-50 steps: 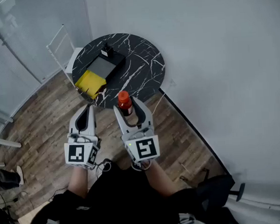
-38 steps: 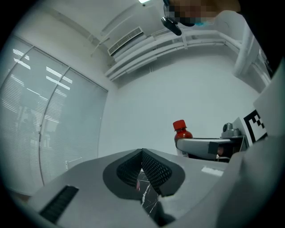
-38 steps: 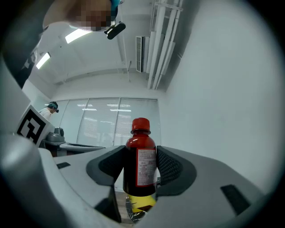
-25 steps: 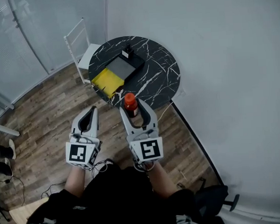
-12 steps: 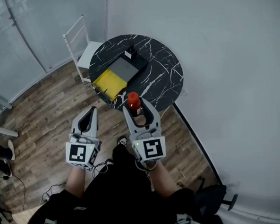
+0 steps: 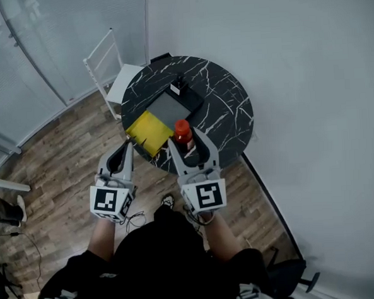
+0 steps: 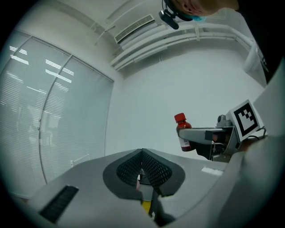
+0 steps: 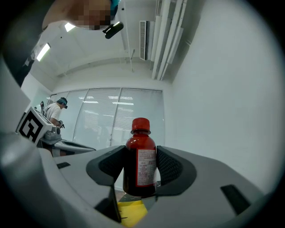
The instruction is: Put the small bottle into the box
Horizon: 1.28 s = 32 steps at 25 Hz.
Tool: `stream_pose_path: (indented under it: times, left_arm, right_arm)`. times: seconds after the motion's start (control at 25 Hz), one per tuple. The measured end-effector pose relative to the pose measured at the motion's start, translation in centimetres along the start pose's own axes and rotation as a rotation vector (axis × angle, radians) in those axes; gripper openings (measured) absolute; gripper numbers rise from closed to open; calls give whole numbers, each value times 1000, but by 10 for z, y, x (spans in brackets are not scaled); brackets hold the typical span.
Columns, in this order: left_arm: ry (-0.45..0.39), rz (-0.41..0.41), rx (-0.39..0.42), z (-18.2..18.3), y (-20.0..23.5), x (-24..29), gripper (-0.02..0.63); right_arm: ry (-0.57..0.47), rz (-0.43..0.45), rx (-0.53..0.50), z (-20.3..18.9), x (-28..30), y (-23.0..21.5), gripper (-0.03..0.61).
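At the near edge of the round black marble counter (image 6: pixel 225 105), the right claw (image 6: pixel 186 143) is clenched on the small bottle (image 6: pixel 183 132), its pads pressing the dark red body from both sides. The bottle stands upright with its red cap above the jaws. It hangs just beside the open box (image 6: pixel 168 106), not in it.

The box lies toward the counter's left edge, grey inside, and its yellow flap (image 6: pixel 149 130) reaches the near-left rim. I cannot tell whether the flap juts past that rim. The counter's right half is bare marble. A white wall (image 6: pixel 282 58) closes in tightly behind and to the right of the counter. A white chair (image 6: pixel 105 59) stands against the counter's far-left edge, and the wooden floor (image 6: pixel 55 160) spreads wide to the left.

From the head view the jaws cover the bottle's lower body and a stretch of the counter's near rim. A small black item (image 6: pixel 180 85) at the box's far end is too small to name. In the right gripper view a person (image 8: pixel 55 111) stands far off by the glass partition.

Both forearms reach forward side by side, marker cubes toward the body. The left claw (image 6: pixel 125 149) hovers over the floor just off the near-left rim, its jaws pressed together on nothing.
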<state>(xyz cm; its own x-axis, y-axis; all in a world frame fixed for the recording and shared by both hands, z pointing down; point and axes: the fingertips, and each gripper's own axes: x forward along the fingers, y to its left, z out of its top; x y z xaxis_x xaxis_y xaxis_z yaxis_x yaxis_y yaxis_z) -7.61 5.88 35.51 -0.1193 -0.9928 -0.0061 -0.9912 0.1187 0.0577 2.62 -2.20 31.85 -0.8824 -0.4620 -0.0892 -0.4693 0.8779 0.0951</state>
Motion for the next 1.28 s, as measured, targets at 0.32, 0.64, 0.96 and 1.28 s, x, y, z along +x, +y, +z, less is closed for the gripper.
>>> stream_pose_path:
  times: [0.32, 0.64, 0.96, 1.28]
  left_arm:
    - [60, 33, 11, -13, 17, 69, -3]
    - [164, 2, 21, -50, 22, 109, -3]
    - [255, -84, 25, -91, 32, 141, -3]
    - [344, -208, 0, -118, 55, 174, -3]
  right_arm:
    - [51, 44, 63, -32, 52, -46, 210]
    - [124, 51, 153, -78, 70, -67, 210]
    - [215, 4, 220, -126, 85, -74, 210]
    - [309, -54, 303, -170, 115, -65, 210]
